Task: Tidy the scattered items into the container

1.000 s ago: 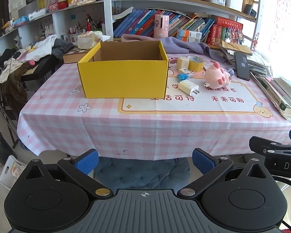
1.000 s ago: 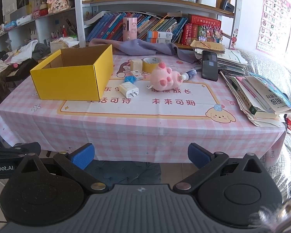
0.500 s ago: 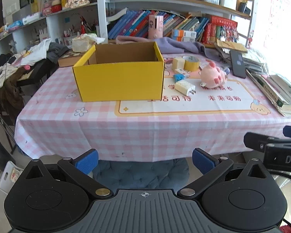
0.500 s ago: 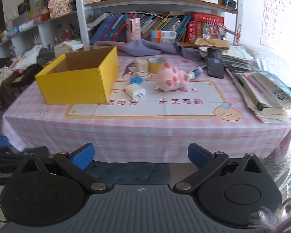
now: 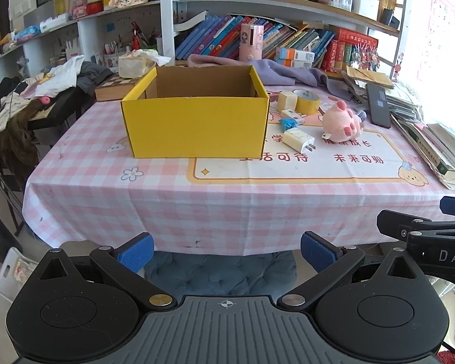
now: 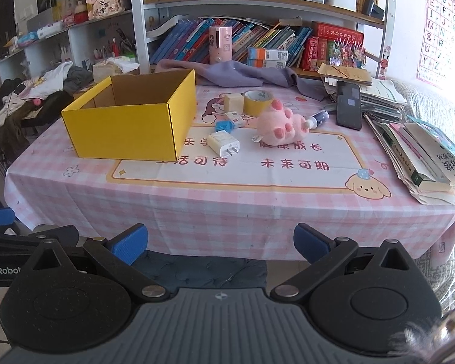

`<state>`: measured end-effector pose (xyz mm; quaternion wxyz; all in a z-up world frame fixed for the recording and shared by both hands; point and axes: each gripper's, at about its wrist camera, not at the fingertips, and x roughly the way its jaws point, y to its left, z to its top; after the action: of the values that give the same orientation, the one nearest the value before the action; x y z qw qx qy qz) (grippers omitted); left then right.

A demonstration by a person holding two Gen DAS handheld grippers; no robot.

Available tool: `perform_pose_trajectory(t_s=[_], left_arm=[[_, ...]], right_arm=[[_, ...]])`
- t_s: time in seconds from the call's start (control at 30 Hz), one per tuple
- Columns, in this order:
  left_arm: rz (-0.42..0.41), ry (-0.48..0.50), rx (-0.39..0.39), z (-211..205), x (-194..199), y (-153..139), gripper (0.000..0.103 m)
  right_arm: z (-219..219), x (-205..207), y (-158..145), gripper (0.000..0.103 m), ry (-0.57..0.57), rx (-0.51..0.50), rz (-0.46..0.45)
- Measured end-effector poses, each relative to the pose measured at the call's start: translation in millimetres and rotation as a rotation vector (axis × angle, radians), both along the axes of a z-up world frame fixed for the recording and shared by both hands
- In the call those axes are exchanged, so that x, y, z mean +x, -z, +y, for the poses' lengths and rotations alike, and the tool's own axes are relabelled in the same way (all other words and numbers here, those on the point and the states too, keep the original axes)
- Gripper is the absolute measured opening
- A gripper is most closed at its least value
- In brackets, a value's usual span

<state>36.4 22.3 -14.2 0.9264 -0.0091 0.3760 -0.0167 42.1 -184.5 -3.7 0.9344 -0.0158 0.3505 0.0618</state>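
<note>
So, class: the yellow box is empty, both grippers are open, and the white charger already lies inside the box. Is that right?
Not quite. The white charger is not in the yellow box; it lies on the tablecloth just beside the box, as the right wrist view shows. The rest holds: the box looks empty, and the left gripper and right gripper are both open.

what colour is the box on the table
Yellow outside, brown cardboard inside; the box shows best in the right wrist view.

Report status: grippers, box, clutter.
Left gripper and right gripper open, short of the table. Yellow box open-topped, nothing seen inside. Charger, plush, tape lie beside it. Path clear.
</note>
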Motion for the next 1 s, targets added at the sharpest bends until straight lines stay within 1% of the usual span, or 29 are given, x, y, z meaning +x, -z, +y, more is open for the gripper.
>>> perform_pose_trajectory(t_s=[0.5, 0.7, 1.0], left_arm=[[0.030, 0.000, -0.014, -5, 25, 8, 0.103], [0.031, 0.048, -0.017, -22, 42, 11, 0.103], [-0.010, 0.160, -0.016, -57, 77, 10, 0.103]], right_arm=[[-7, 32, 9, 0.103, -0.001, -0.004, 0.026], [-23, 44, 14, 0.103, 0.039, 0.003, 0.034], [-58, 66, 12, 0.102, 0.140, 0.017, -0.006]])
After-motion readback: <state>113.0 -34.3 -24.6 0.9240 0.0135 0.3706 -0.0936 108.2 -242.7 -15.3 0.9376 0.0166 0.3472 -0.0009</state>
